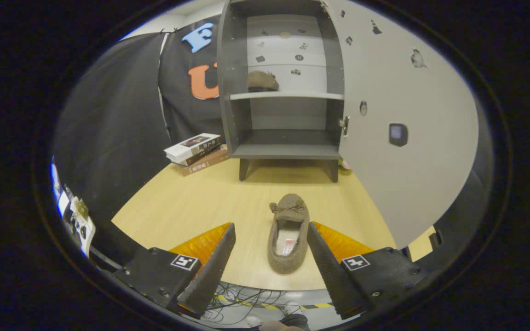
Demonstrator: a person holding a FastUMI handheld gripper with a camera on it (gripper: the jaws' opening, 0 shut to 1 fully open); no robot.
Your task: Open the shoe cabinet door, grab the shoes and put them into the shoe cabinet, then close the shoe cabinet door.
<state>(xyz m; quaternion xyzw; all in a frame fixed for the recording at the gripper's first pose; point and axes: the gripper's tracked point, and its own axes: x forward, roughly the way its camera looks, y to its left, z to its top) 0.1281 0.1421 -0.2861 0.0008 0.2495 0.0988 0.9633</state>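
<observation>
The gripper [270, 248] is wide open, empty — the slipper [288, 234] lies between its fingers. Looks soft, light; pinch its sides mid-length.

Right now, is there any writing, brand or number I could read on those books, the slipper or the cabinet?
Books: printing on covers and spines, too small to read.
Slipper, between the open tongs: insole tag, blurred.
Stickers in the cabinet: no legible words.
Square markers on the tongs: patterns, not text.
</observation>
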